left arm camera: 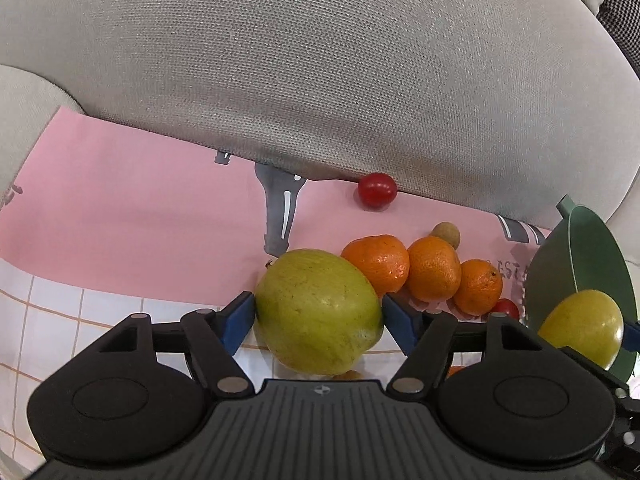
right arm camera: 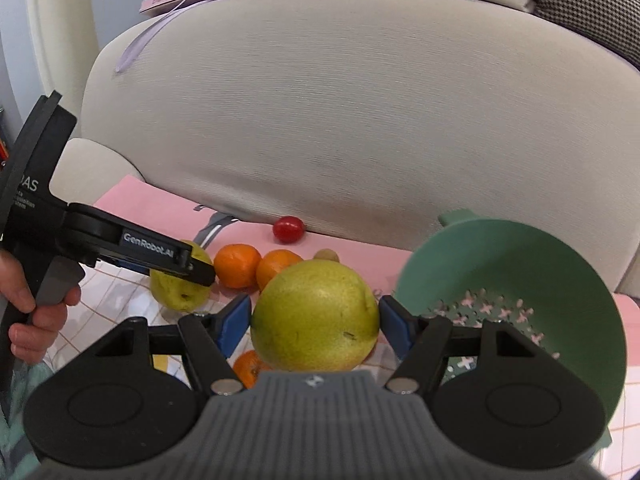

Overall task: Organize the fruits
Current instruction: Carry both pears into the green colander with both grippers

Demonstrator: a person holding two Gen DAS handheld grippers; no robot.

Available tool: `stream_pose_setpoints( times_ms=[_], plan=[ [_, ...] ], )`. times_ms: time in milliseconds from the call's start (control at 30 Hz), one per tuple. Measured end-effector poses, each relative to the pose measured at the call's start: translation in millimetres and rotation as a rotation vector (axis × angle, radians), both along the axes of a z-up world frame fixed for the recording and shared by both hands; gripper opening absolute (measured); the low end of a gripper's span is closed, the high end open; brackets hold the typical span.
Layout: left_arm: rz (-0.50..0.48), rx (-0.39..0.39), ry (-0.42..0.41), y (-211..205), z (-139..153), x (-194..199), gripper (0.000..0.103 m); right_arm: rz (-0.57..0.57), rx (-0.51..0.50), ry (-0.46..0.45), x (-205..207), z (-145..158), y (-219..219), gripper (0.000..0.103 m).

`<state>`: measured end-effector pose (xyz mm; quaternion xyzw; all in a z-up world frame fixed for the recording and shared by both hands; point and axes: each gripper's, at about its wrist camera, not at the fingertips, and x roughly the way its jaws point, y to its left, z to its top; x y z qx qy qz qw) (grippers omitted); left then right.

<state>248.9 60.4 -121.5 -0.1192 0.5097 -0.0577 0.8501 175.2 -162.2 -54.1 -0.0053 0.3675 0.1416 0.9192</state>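
A green colander [right arm camera: 516, 276] stands tilted on the pink cloth [left arm camera: 120, 200] at our right, its perforated bowl showing no fruit inside from the right wrist view; the pink of the cloth shows through its cross-shaped holes. In front of it, we hold one yellow-green pear in each tool. Our right gripper [right arm camera: 315, 320] pinches the rounder pear [right arm camera: 316, 316] between its blue pads, both touching the fruit's sides, just left of the colander's rim. From the left wrist view the same pear [left arm camera: 582, 326] sits against the colander's [left arm camera: 588, 248] mouth. Our left gripper [left arm camera: 319, 316] clasps the longer pear [left arm camera: 318, 310] the same way, a blue pad pressed on each flank; the right wrist view shows it [right arm camera: 180, 280] low over the checked part of the cloth, well left of the colander. Behind the left pear, three oranges [left arm camera: 434, 274] lie touching in a row on the cloth. A small brown fruit [left arm camera: 446, 234] rests behind them, and a red tomato [left arm camera: 377, 190] lies against the beige cushion [left arm camera: 320, 60]. A second red tomato [left arm camera: 507, 308] peeks beside the colander's base.
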Motion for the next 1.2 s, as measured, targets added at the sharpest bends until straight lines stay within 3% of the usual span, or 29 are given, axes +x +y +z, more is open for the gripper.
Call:
stream_pose_setpoints(
  times_ms=[267,467,833,1200],
  plan=[
    [0.038,0.005,-0.027,1,15,-22,0.08,-0.059,0.067,-0.014,-9,16,-25,0.067],
    [0.03,-0.023,-0.091,-10,55,-46,0.08,-0.106,0.107,-0.038,-21,28,-47,0.067],
    [-0.255,-0.07,-0.174,-104,117,-46,0.08,-0.139,0.051,-0.042,-42,38,-102,0.067],
    [-0.445,-0.076,-0.082,-189,104,-21,0.08,-0.097,-0.045,0.027,-18,12,-139,0.067]
  ],
)
